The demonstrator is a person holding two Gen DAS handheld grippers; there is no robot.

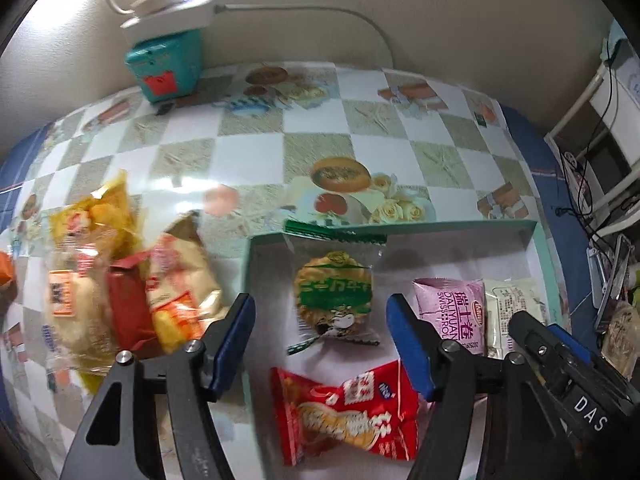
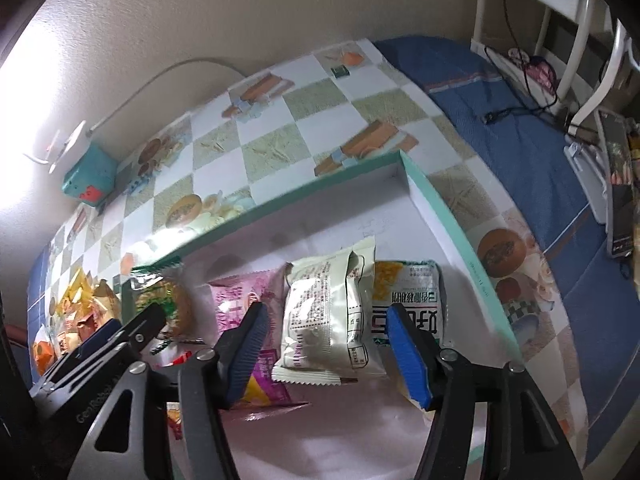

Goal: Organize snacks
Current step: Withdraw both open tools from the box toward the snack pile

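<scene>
**Both tongs let go over the box as the snacks line up inside**

The left tongs [image 1: 320,340] stand released, pointing steeply down, with the round green-wrapped cracker [image 1: 334,296] lying flat on the box floor between the two blue pads and touching neither. Just nearer than those tongs lies the red snack packet [image 1: 352,412], also loose on the floor. That spacing suggests each packet is being laid down singly, face up, rather than dropped in a heap.

The right tongs [image 2: 326,344] are likewise released. The cream packet [image 2: 324,320] sits between their pads, seemingly free of both, its printed back turned up. Against its left side lies the pink Swiss-roll packet [image 2: 240,312], partly behind the left pad; against its right side is the white packet with black lettering [image 2: 408,304], partly behind the right pad. These three lie edge to edge in a row, which looks deliberate: a tidy rank along the teal-rimmed box [image 2: 448,216].

Outside the box, to the left of the left tongs, a heap of unsorted snacks [image 1: 120,280] waits on the checked tabletop [image 1: 248,136]. Judging by that pile, the sorting is only partly done, and the box has plenty of bare floor beyond the row.
</scene>
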